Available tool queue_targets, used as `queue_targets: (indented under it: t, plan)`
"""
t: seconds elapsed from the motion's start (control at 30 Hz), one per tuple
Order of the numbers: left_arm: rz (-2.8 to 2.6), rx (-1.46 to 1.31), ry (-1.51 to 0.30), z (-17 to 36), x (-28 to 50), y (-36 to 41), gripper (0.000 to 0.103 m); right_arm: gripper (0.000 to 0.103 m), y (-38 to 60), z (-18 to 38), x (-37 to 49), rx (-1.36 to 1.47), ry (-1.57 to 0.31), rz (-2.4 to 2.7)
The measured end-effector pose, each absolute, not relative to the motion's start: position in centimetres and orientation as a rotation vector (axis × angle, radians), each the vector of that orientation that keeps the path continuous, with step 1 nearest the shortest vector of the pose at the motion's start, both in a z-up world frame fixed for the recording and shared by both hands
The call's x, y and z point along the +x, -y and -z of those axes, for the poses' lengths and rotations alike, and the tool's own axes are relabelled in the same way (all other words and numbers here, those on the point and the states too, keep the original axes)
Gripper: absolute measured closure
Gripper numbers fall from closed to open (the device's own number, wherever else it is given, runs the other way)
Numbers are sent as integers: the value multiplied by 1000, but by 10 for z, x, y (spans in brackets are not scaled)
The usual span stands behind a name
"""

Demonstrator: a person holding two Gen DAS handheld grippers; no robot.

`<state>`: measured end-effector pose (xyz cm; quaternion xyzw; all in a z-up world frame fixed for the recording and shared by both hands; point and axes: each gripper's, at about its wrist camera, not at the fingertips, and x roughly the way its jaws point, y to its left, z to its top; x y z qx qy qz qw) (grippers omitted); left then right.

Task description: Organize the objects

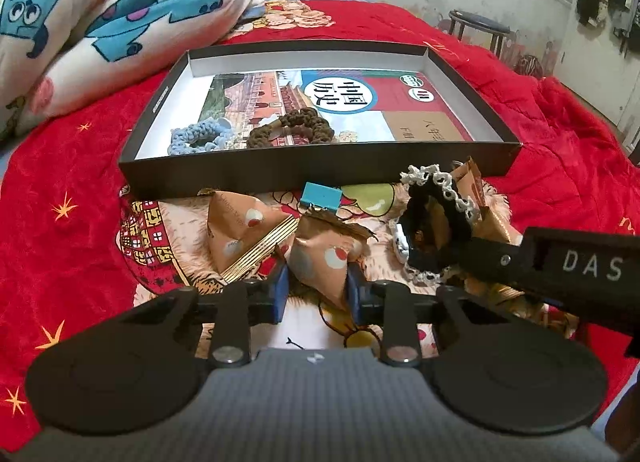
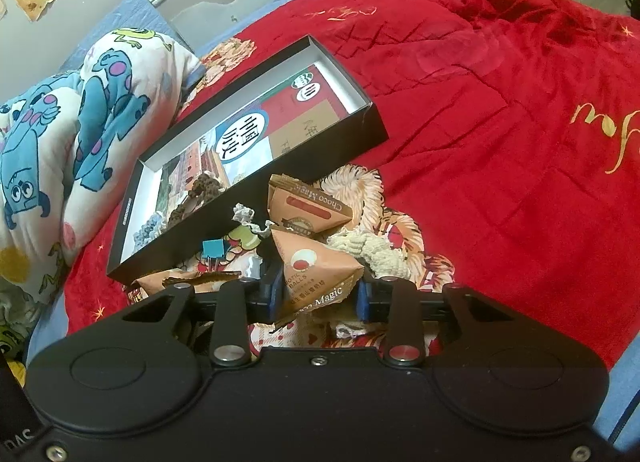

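Grippers first: the left hand-held gripper (image 1: pixel 316 290) sits low over the red plush bed cover (image 1: pixel 96 166), its blue pads bracketing a tan pyramid-shaped snack packet with red and grey dots (image 1: pixel 324 258); whether they pinch it or only flank it I cannot tell. The right hand-held gripper (image 2: pixel 318 294) comes in from the right, fingers level, with a second tan pyramid packet printed "Choco Magic" (image 2: pixel 316 270) filling the gap between its pads, and the grip itself is likewise unclear.

A black scrunchie trimmed with white lace (image 1: pixel 432 222) lies just beyond the right tool's black body, beside more tan packets. A small teal binder clip (image 1: pixel 320 194) rests close to the near wall of the box, and a cream knitted scrunchie (image 2: pixel 368 250) lies just right of the right gripper's packet.

Beyond the clutter lies the shallow black cardboard box with white inside (image 1: pixel 320 166), its near wall low. In it are a history book with a red and blue cover (image 1: pixel 352 102), a pale blue crocheted scrunchie (image 1: pixel 196 138) and a brown crocheted scrunchie (image 1: pixel 288 128).

To the right the red cover spreads wide; on the left a white quilt with blue cartoon monsters (image 1: pixel 100 2) crowds the box.
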<state>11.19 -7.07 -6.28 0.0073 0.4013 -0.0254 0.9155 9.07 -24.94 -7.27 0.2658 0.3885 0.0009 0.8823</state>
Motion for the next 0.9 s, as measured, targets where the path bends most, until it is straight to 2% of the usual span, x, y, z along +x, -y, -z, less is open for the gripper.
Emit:
queue_targets:
  t: [0.43, 0.9]
  plan:
    - [102, 34, -789, 52, 97, 77, 80, 70, 256, 54, 72, 561, -710, 16]
    - [151, 8, -719, 39, 80, 75, 81, 70, 263, 37, 59, 597, -633, -27]
